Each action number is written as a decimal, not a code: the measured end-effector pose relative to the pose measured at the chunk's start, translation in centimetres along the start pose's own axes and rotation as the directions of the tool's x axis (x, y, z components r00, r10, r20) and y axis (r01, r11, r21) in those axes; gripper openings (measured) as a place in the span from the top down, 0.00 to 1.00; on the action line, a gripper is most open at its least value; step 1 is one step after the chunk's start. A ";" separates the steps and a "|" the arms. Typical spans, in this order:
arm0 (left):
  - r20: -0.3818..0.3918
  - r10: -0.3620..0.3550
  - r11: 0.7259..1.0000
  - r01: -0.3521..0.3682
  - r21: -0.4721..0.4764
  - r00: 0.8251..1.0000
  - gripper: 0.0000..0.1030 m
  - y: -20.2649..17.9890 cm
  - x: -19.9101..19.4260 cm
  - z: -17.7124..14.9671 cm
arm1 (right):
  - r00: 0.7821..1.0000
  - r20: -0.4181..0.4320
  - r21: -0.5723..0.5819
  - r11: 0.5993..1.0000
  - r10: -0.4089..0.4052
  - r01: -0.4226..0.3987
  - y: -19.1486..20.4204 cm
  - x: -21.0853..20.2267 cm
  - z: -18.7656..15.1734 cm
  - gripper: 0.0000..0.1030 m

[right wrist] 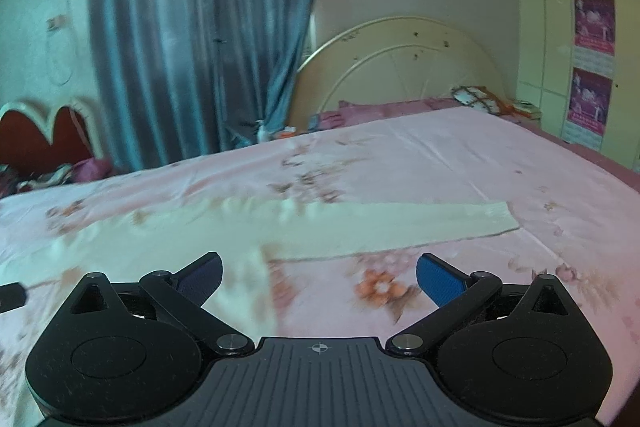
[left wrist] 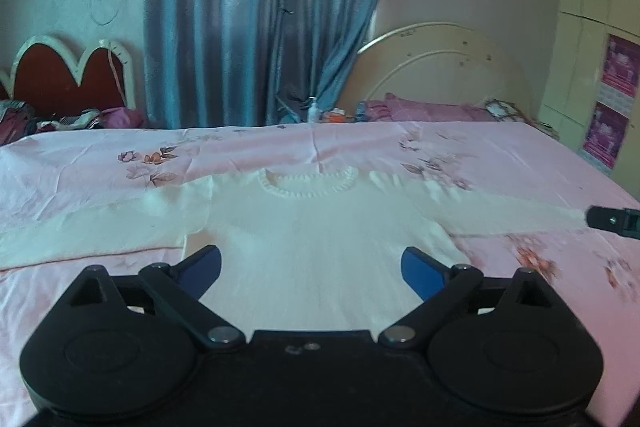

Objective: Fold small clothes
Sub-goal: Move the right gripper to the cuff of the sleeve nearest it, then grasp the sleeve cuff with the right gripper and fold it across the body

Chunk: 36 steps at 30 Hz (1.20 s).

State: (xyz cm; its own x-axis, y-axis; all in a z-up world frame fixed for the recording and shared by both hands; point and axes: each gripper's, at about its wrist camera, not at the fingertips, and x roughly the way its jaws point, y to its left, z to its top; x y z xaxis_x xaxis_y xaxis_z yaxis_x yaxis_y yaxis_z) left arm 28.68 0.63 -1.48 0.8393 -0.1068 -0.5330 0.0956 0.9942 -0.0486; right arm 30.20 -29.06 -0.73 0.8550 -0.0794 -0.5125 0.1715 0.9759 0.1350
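A small white knit sweater (left wrist: 316, 227) lies flat on the pink floral bedsheet (left wrist: 80, 163), neckline away from me, both sleeves spread out sideways. My left gripper (left wrist: 312, 273) is open and empty, hovering over the sweater's lower hem. My right gripper (right wrist: 320, 279) is open and empty, above the sheet just in front of the sweater's right sleeve (right wrist: 400, 227). The right gripper's tip also shows in the left wrist view (left wrist: 612, 221), next to the sleeve cuff. The left gripper's edge shows at the far left of the right wrist view (right wrist: 12, 295).
A cream headboard (left wrist: 440, 67) and pink pillows (left wrist: 420, 111) stand at the bed's far end. Blue curtains (left wrist: 260, 15) hang behind. A red heart-shaped headboard (left wrist: 68, 75) with piled clothes is at the left. Cupboards (left wrist: 592, 47) line the right wall.
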 end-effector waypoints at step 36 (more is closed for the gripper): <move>-0.217 0.082 0.996 -0.070 0.061 0.973 0.02 -9.8 16.9 3.8 | 0.964 -0.201 0.373 0.897 -0.172 0.238 -27.5 21.3 0.7 0.97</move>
State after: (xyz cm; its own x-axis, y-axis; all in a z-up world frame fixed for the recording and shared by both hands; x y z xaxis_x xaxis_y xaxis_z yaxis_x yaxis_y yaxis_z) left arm 43.95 -10.94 -6.75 0.7079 -0.0206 -0.7061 0.0690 0.9968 0.0402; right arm 43.99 -57.72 -14.78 0.6967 -0.2034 -0.6879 0.5396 0.7805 0.3157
